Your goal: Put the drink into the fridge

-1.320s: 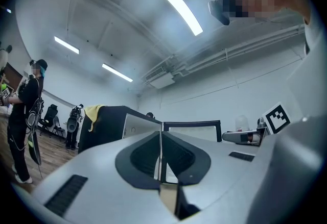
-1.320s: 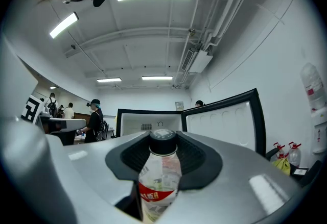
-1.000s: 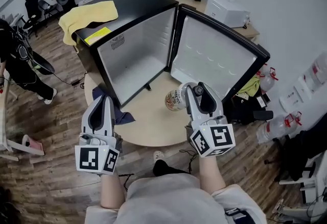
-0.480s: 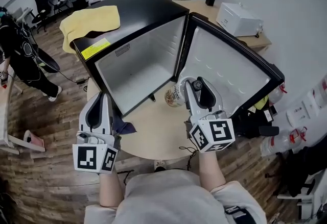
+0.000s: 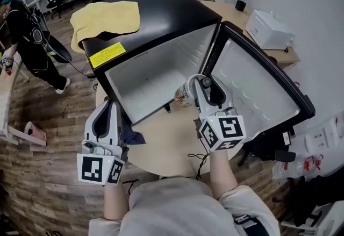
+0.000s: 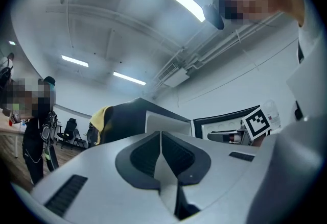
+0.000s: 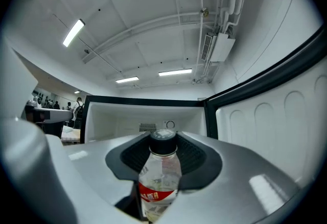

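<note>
Drink bottle [image 7: 161,177]: clear plastic, dark screw cap, red-and-white label band, round body. It is held in the air just in front of the fridge [image 5: 156,20] opening, near the hinge side and not inside yet. The right gripper [image 5: 198,85] is clamped on it, jaws wide, with the ribbed dark pads on either side of the body around the label. The cap is uppermost in the right gripper view.

Handling, my guess:
- Light, thin-walled, smooth and a bit slippery.
- It dents if squeezed hard, but it isn't fragile.
- Best hold is mid-body at the label, as it is now. The neck is too narrow and the cap too slick.
- Can't tell the fill level.

Fridge: small black box with a glossy top and an empty, smooth white moulded cavity with a vent grille on the back wall. Its door [image 5: 258,90] swings wide open to the right of the cavity. The door has a white liner with rounded shelf bumps and a black rim.

A soft, rumpled yellow towel [image 5: 107,20] lies on top of the fridge. The fridge sits on a round pale wooden table [image 5: 161,138].

The left gripper [image 5: 107,105] is in front of the fridge's left corner, jaws pressed together with nothing between them. A crumpled dark blue cloth [image 5: 130,135] is just beside it on the table.
</note>
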Demonstrator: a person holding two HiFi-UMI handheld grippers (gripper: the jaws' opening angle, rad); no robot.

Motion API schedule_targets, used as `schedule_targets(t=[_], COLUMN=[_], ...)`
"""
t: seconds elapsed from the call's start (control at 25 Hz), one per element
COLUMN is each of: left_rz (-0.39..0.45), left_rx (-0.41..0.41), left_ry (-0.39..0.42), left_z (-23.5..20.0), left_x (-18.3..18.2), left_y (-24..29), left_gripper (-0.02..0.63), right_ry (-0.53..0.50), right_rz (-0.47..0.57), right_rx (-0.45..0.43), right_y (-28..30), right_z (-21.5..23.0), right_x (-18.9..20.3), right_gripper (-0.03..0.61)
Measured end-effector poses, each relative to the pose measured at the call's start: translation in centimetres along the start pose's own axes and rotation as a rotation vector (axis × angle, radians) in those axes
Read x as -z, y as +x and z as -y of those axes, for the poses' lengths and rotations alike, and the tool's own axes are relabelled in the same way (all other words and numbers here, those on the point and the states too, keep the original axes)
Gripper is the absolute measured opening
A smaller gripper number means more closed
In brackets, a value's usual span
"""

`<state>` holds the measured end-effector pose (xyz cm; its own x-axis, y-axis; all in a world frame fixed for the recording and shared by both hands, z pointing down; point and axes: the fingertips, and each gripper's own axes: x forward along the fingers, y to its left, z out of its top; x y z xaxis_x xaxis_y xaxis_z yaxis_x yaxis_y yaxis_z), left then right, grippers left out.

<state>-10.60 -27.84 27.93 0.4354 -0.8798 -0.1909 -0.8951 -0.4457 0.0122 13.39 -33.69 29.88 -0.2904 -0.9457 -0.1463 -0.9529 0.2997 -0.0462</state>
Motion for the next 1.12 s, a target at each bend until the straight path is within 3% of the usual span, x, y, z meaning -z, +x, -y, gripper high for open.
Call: schedule_targets(t=[0.32,1.12], left_rz=[-0.044,-0.110], left_rx=[-0.060,-0.066], left_ry=[0.018,0.018], left_z=[-1.8,-3.0], left_x=[1.3,4.0], left_y=[-0.1,1.3], left_gripper=[0.020,0.020], right_ry=[0.015,-0.001], right_rz=[-0.048,-0.189], right_rx=[-0.046,-0.004], right_y=[6.3,16.9], right_z=[0.2,2.9], right_x=[3.3,12.4], right_gripper=[0.161,0.161])
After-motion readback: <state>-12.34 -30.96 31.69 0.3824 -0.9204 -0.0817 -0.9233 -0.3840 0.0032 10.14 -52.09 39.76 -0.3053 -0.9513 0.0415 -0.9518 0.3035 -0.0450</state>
